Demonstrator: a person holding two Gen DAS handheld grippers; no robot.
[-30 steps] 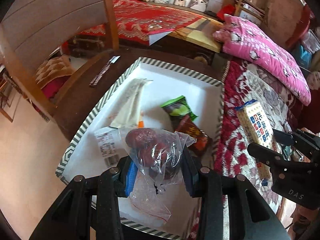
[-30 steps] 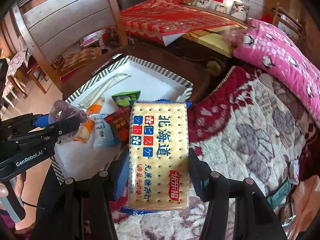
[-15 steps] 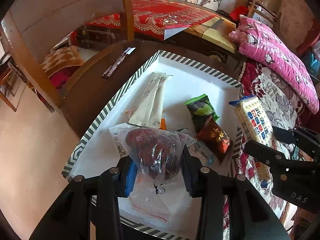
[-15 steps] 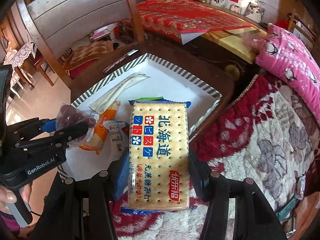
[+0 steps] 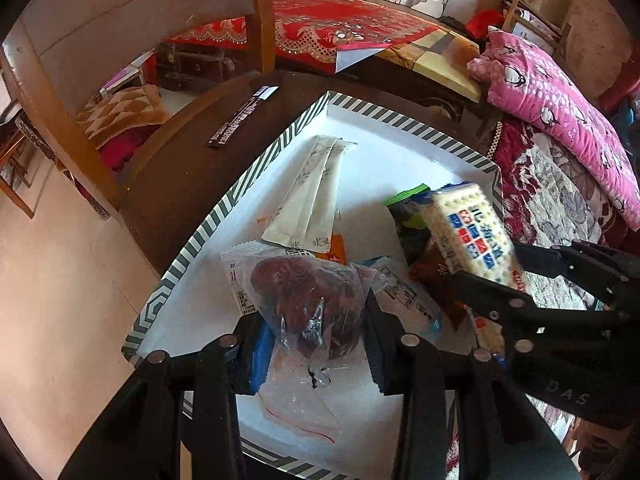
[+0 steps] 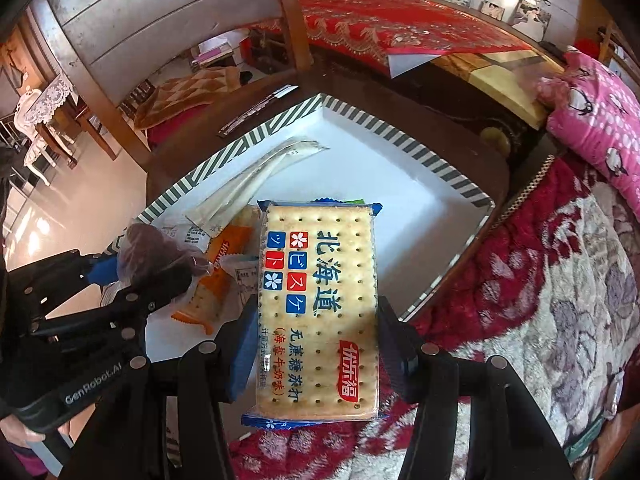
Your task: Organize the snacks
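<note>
My left gripper (image 5: 316, 344) is shut on a clear bag of dark red dates (image 5: 308, 304) and holds it over the near part of a white tray with a striped rim (image 5: 256, 172). My right gripper (image 6: 318, 344) is shut on a cracker packet (image 6: 320, 304) with blue Chinese lettering and holds it over the tray's right side; it also shows in the left wrist view (image 5: 472, 236). In the tray lie a long white sachet (image 5: 316, 192), a green packet (image 5: 408, 212), an orange packet (image 6: 218, 280) and a white-and-blue packet (image 5: 400, 292).
The tray sits on a dark round table (image 5: 180, 184) with a black strip (image 5: 240, 116) on it. A wooden chair (image 5: 120, 28) stands behind. A red and white patterned blanket (image 6: 540, 280) and a pink pillow (image 5: 560, 112) lie to the right.
Both grippers have moved forward over the tray. The cracker packet has come in from over the blanket to above the tray's right side. The date bag stays held.
</note>
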